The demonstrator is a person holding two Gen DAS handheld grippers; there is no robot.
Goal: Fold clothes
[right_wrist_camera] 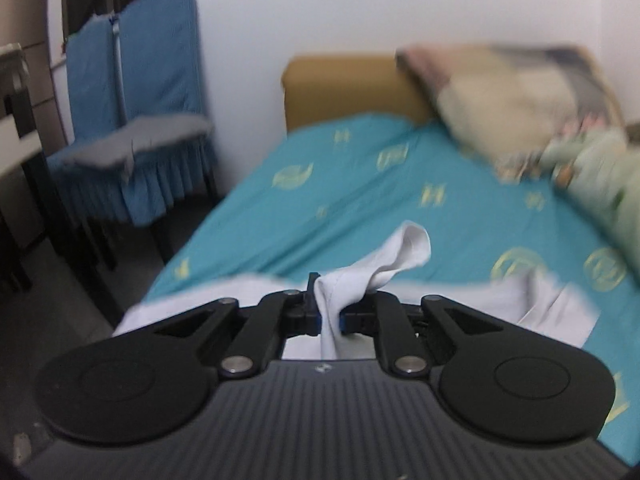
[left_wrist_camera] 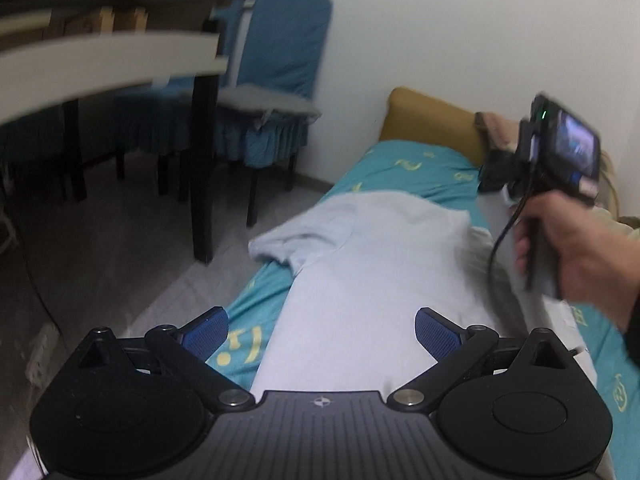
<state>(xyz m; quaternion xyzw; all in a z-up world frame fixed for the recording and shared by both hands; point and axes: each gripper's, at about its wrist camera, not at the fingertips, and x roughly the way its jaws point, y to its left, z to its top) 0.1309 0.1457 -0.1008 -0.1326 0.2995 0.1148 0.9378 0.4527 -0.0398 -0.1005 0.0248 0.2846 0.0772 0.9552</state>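
I am pinching the shirt's (right_wrist_camera: 340, 288) edge in my right hand-held gripper (right_wrist_camera: 329, 314) to fold it | left hand-held gripper (left_wrist_camera: 320, 334) hanging apart, empty, above the shirt on the bed (right_wrist_camera: 320, 184).

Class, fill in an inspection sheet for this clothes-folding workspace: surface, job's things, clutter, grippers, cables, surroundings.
Surface: bed with teal patterned sheet.
Job's things: white T-shirt spread on the sheet.
Clutter: patterned pillow at the bed's far end.
Grippers: left gripper open over the T-shirt; right gripper shut on a bunch of its fabric.
Cables: black cable hanging from the right gripper's handle.
Surroundings: blue-covered chair, white wall.
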